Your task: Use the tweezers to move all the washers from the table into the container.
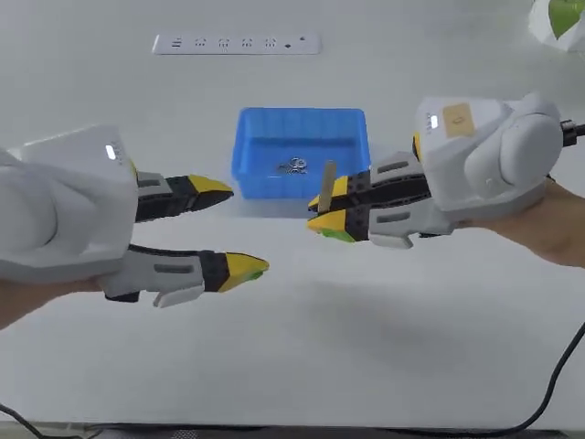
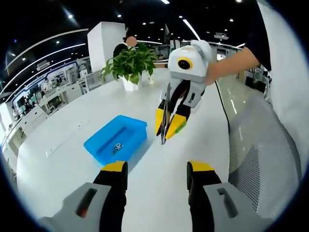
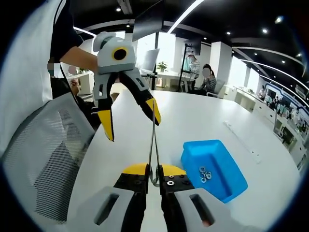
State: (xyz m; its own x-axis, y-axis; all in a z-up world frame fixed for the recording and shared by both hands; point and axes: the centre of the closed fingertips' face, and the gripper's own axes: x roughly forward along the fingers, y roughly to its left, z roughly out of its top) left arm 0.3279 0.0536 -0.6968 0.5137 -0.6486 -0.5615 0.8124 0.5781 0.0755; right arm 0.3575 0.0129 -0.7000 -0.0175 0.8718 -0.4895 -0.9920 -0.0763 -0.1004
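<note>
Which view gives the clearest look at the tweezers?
The right gripper view: the tweezers run nearly full length out of the shut right gripper. The left gripper view shows them as a thin sliver between those jaws; the head view shows a short end, foreshortened.

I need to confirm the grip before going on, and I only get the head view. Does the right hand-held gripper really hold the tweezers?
Observer: Yes; the right gripper view shows the tweezers clamped in the shut jaws of the right hand-held gripper.
Operator: Anything at the tips?
Observer: Too small to tell. In the left gripper view they hang in the air, apart from the blue container.
Operator: Washers inside?
Observer: The right gripper view shows several washers clustered on its floor.
</note>
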